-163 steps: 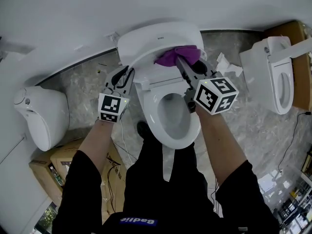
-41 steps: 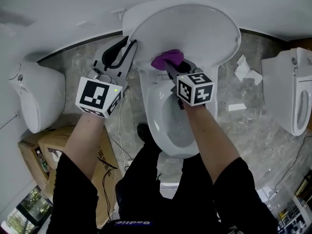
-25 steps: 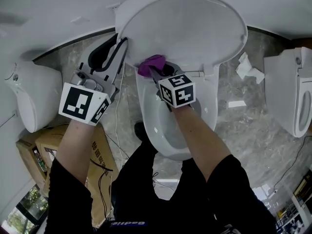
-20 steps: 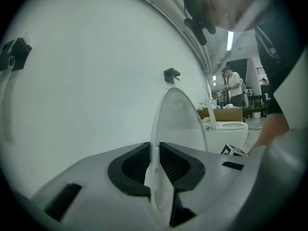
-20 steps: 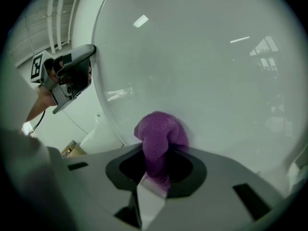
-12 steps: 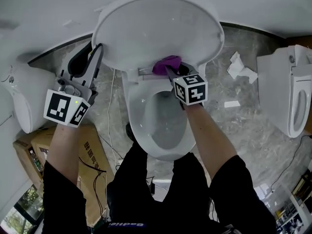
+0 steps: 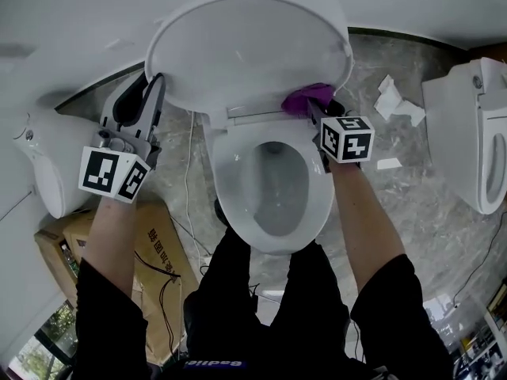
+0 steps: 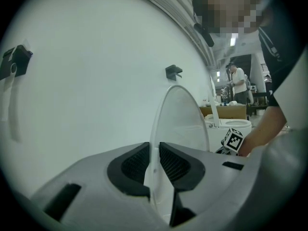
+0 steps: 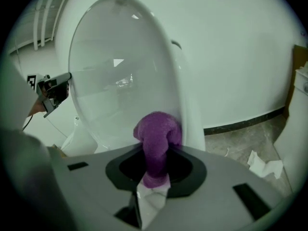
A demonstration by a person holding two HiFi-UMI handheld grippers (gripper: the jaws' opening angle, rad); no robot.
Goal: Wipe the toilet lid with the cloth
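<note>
A white toilet (image 7: pixel 269 212) stands on a grey marbled floor (image 7: pixel 404 212) against a pale wall (image 7: pixel 71 22), its toilet lid (image 7: pixel 245 50) raised upright over the open seat. On my right of the toilet stands a second toilet (image 7: pixel 467 141), with crumpled paper (image 7: pixel 396 101) on the tiles between them; on my left of it are another white fixture (image 7: pixel 40 165) and cardboard boxes (image 7: pixel 154 252). My left gripper (image 7: pixel 153 85), forearm stretched forward, has its jaws closed on the lid's left rim, steadying it. My right gripper (image 7: pixel 313 108) reaches past the seat's right side, jaws clamped on the bunched purple cloth (image 7: pixel 307 96), which presses against the lid's inner face low on its right edge, near the hinge.
</note>
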